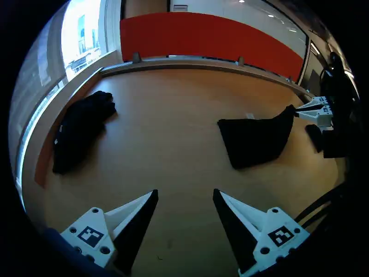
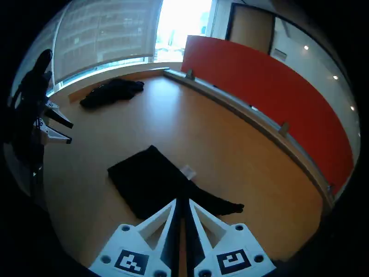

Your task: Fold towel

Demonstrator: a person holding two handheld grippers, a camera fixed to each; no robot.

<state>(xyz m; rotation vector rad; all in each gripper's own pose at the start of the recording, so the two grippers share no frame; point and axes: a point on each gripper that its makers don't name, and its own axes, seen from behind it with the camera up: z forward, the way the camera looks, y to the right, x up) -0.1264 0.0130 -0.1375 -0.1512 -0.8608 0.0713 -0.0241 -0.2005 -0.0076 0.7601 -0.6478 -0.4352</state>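
Open tabletop (image 1: 175, 134) between towel (image 1: 256, 138) and black bundle (image 1: 79, 129), red divider (image 1: 207, 37) behind

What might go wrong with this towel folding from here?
1. The right gripper pinches just one corner of the black towel; the cloth may slip out or bunch instead of folding flat.
2. The left gripper hangs open, apart from the towel, so nothing pins the other side, which might slide on the table.

Spread left gripper (image 1: 185, 191) over table (image 1: 175, 115); right gripper (image 1: 300, 110) holds towel (image 1: 253, 138) corner.
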